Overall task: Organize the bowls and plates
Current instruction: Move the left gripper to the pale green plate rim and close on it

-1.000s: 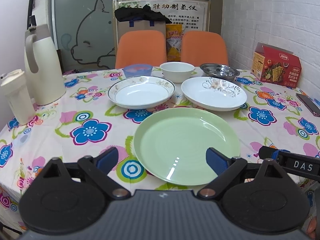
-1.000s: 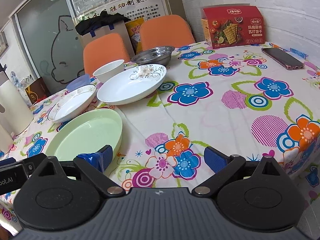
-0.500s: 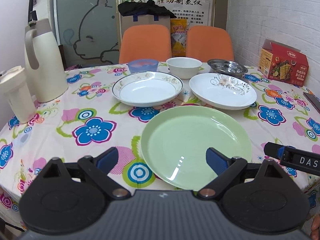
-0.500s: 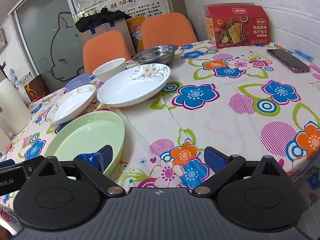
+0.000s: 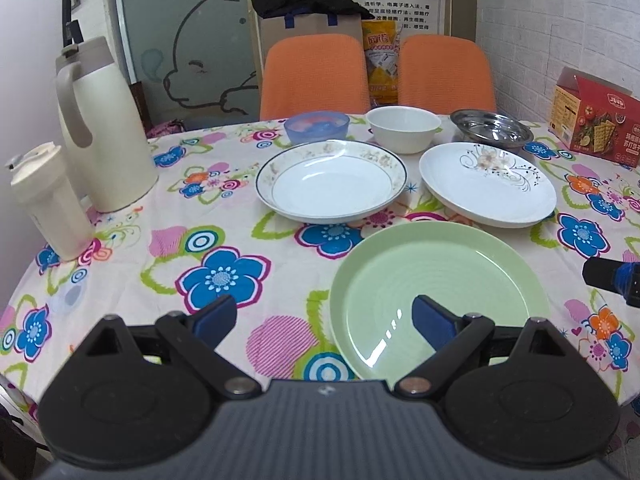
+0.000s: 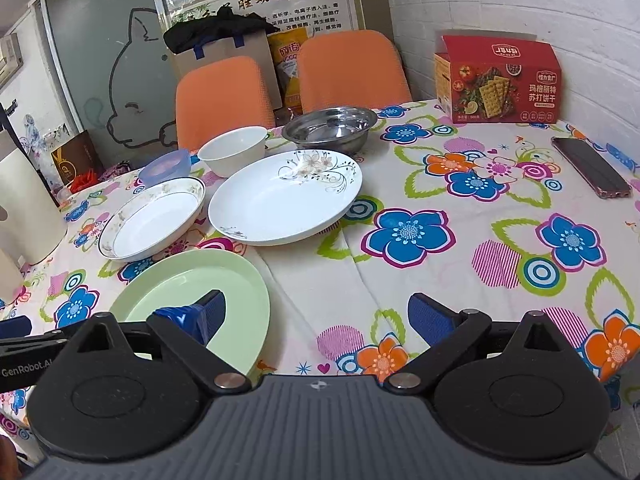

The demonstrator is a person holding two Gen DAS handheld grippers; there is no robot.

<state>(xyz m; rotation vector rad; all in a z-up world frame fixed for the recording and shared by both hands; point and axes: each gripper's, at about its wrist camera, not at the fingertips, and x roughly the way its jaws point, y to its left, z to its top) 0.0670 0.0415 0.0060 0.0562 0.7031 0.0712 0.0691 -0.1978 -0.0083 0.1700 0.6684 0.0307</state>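
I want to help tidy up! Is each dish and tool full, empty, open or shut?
Green plate: empty, flat.
Rimmed plate: empty.
Flower plate: empty.
White bowl: upright.
Steel bowl: upright, empty.
Left tool: open, holding nothing.
Right tool: open, holding nothing.

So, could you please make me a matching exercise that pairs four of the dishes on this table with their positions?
Dishes:
1. green plate
2. steel bowl
3. blue bowl
4. floral white plate

Positions:
A. far row, leftmost
B. nearest the hand-held grippers
C. far row, rightmost, toward the red cracker box
D. middle row, right of the gold-rimmed plate

Pairs: 1-B, 2-C, 3-A, 4-D
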